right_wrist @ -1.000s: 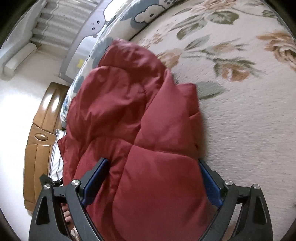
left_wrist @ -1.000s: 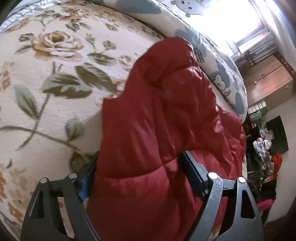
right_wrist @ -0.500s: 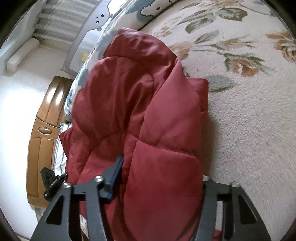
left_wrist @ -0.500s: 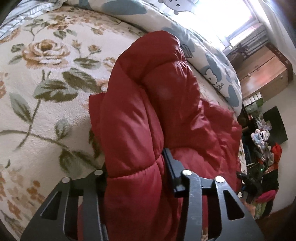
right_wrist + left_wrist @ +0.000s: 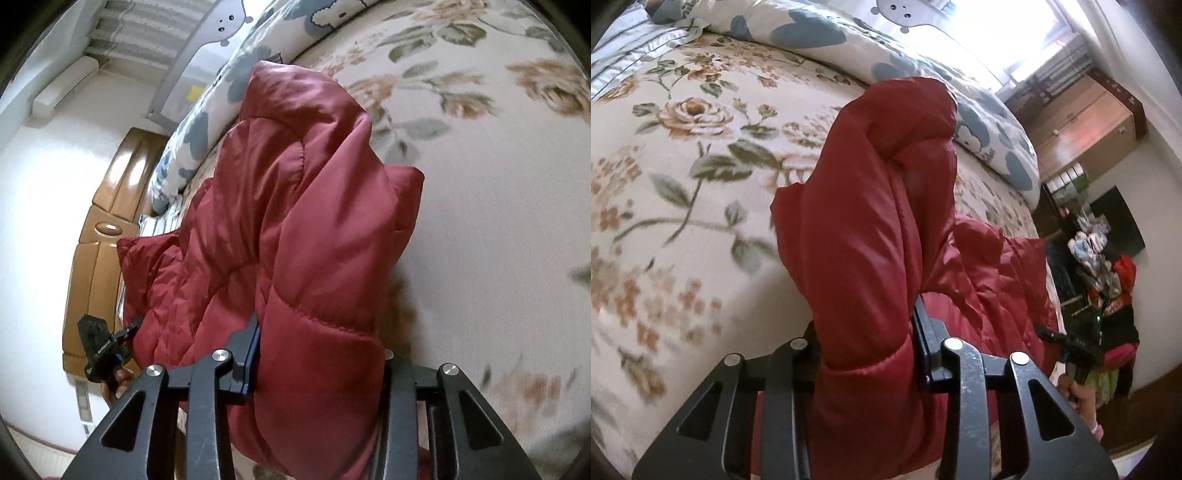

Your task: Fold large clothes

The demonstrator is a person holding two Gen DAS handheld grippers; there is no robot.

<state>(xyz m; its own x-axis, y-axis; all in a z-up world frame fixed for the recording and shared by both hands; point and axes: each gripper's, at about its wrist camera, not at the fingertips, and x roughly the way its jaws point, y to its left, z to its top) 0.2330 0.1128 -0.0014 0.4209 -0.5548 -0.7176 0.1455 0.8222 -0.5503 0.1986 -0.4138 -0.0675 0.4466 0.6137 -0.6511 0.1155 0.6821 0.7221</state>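
The bed [image 5: 683,206] takes up most of the room from where I stand, covered by a cream blanket printed with roses and green leaves. A white quilt with blue patches [image 5: 923,85] is bunched along its far edge, from about eleven o'clock to two o'clock in the left wrist view. A wooden headboard [image 5: 99,236] stands at nine o'clock in the right wrist view, and a wooden dresser [image 5: 1086,122] sits at two o'clock in the left one, with a heap of clothes [image 5: 1108,280] below it at three o'clock.

The red puffer jacket [image 5: 864,236] lies near the middle of the bed, its near edge gathered up into two thick padded folds, the rest trailing over the blanket towards the bed's edge.

The left gripper [image 5: 864,354] comes in from six o'clock. Its jaws are closing, and a bunched fold of the jacket fills the gap between them, squeezed on both sides. The right gripper [image 5: 317,365] does the same on the jacket's other side: jaws closing, pinching a fat quilted fold.

Each gripper shows small in the other's view, gripped by a person's hand [image 5: 1082,398] at four o'clock in the left view.
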